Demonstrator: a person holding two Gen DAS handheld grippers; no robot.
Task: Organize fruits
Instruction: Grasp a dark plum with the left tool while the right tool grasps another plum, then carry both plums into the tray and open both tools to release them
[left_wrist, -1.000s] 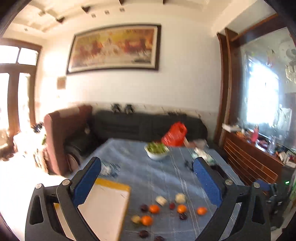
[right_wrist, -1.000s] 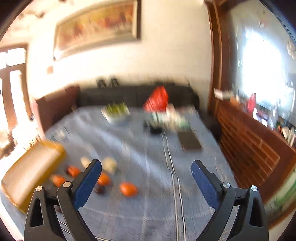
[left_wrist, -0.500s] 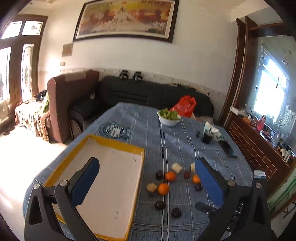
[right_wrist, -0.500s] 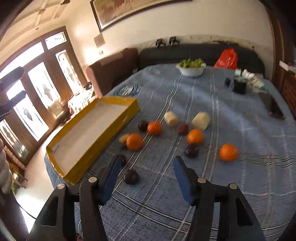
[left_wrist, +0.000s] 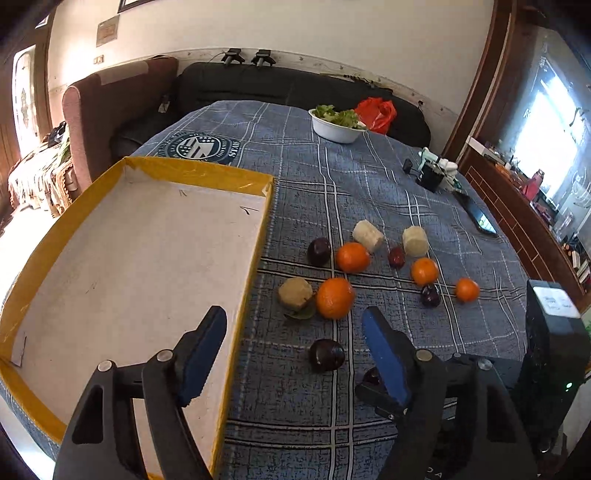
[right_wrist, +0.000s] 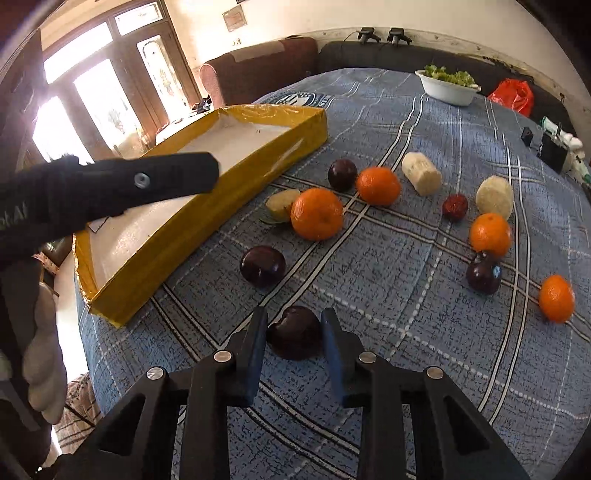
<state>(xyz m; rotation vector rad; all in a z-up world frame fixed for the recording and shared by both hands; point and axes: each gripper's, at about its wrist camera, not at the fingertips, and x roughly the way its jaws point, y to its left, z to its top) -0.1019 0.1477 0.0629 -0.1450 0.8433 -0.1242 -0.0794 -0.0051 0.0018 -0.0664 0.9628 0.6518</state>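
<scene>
Oranges, dark plums and pale peeled chunks lie scattered on the blue plaid cloth. A yellow-rimmed white tray (left_wrist: 192, 173) sits to their left; it also shows in the right wrist view (right_wrist: 207, 221). My right gripper (right_wrist: 293, 328) has closed around a dark plum (right_wrist: 295, 338) lying on the cloth at the near edge, pads at its sides. My left gripper (left_wrist: 295, 343) is open and empty, low over the cloth by the tray's right wall, with another plum (left_wrist: 327, 355) just ahead. The large orange (left_wrist: 334, 297) and a tan chunk (left_wrist: 295, 293) lie beyond.
A white bowl of greens (left_wrist: 338, 125) and a red bag (left_wrist: 376, 109) stand at the far end. A black clip box (left_wrist: 430, 175) and a phone (left_wrist: 478, 218) lie at the right. A sofa and armchair stand behind the table.
Both grippers have dropped from looking across the room toward the cloth. The right jaws have narrowed from wide open to around the near plum. The left jaws have narrowed somewhat.
</scene>
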